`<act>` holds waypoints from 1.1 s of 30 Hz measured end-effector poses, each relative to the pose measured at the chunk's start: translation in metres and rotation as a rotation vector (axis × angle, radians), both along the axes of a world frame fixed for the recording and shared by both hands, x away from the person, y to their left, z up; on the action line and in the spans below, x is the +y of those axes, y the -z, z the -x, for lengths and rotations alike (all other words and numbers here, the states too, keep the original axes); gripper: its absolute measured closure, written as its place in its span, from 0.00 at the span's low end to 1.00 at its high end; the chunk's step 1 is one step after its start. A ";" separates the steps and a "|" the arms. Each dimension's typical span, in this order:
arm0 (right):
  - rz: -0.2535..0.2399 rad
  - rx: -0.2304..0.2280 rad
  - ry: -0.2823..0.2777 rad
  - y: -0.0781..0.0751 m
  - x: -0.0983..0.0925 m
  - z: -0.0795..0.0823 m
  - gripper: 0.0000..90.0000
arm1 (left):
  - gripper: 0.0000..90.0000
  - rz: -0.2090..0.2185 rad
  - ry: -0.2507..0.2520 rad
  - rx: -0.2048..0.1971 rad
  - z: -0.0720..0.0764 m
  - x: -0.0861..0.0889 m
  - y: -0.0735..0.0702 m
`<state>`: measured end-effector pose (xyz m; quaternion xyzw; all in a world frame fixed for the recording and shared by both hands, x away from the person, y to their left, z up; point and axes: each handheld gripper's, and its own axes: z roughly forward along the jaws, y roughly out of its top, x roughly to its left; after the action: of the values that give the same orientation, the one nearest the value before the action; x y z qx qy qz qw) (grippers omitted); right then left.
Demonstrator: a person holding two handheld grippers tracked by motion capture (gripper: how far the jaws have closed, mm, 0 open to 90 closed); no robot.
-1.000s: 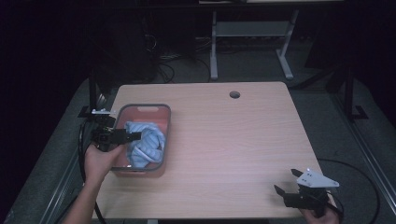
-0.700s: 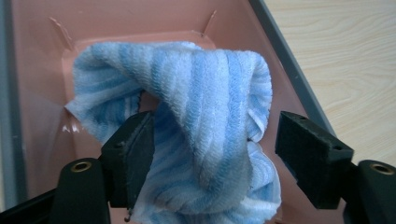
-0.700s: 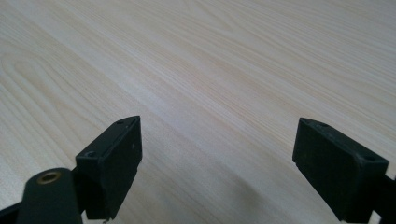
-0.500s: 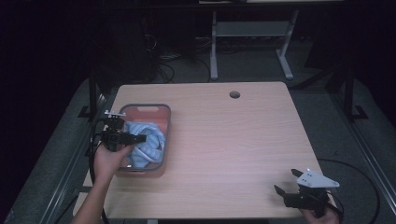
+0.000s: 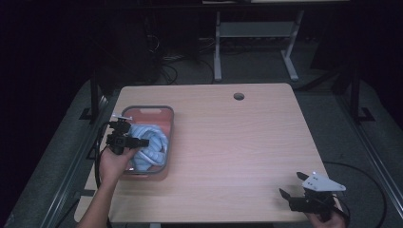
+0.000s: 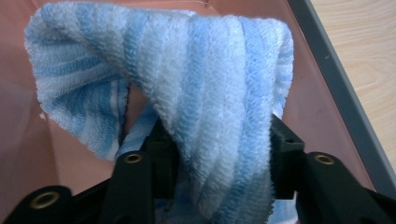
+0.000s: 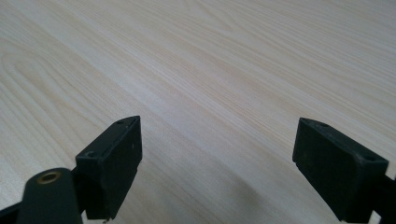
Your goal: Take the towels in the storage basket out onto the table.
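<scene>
Left gripper view, nearest first: two black jaws of the left tool [image 6: 219,154] rising from the bottom edge, just been closing, now clenched on a thick fold of blue-and-white striped towel [image 6: 205,93] — cloth bulging out between and above the pads. Fold's long axis running from between the jaws up and away, ribbed stripes following it, then arching over to the left into a loose drooping loop. Terry weave, pale and deeper blue bands alternating, edges soft and crumpled. Behind and below the cloth, pink floor and wall of the bin [image 6: 317,112], grey rim slanting along the right side, pale wood beyond.

High view, from the near edge outward: right tool [image 5: 291,199] low at the near right corner of the table [image 5: 247,142], held in a hand, well apart from everything else. Right gripper view looking along released jaws, standing wide with bare wood grain between them. Farther back on the left side — left tool [image 5: 138,142] reaching sideways into the bin [image 5: 157,111], towel [image 5: 154,142] bunched inside it in a heap. Bin rectangular, long side running away from the person, near the table's left edge. Small round hole [image 5: 239,96] in the tabletop near the far edge.
</scene>
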<state>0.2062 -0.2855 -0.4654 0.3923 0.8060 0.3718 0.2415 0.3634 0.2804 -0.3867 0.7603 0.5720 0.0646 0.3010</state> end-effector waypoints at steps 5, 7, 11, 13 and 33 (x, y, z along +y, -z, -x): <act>0.004 0.001 -0.004 0.000 0.001 0.000 0.17 | 0.73 -0.010 0.009 0.005 0.001 0.000 0.002; 0.007 0.004 -0.004 0.001 0.002 -0.001 0.17 | 0.77 -0.013 0.027 0.012 0.001 -0.001 0.002; 0.006 -0.006 0.002 0.000 0.001 0.000 0.17 | 0.80 -0.025 0.042 0.017 0.003 -0.002 0.002; 0.004 -0.006 0.006 -0.001 0.000 -0.001 0.17 | 0.81 -0.020 0.037 0.007 0.004 0.000 0.002; -0.006 -0.016 0.033 -0.003 -0.004 0.000 0.17 | 0.82 0.122 0.016 -0.103 0.025 0.016 -0.016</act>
<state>0.2060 -0.2899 -0.4622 0.4032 0.7962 0.3735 0.2529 0.3382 0.2969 -0.3705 0.7408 0.5526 0.0662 0.3761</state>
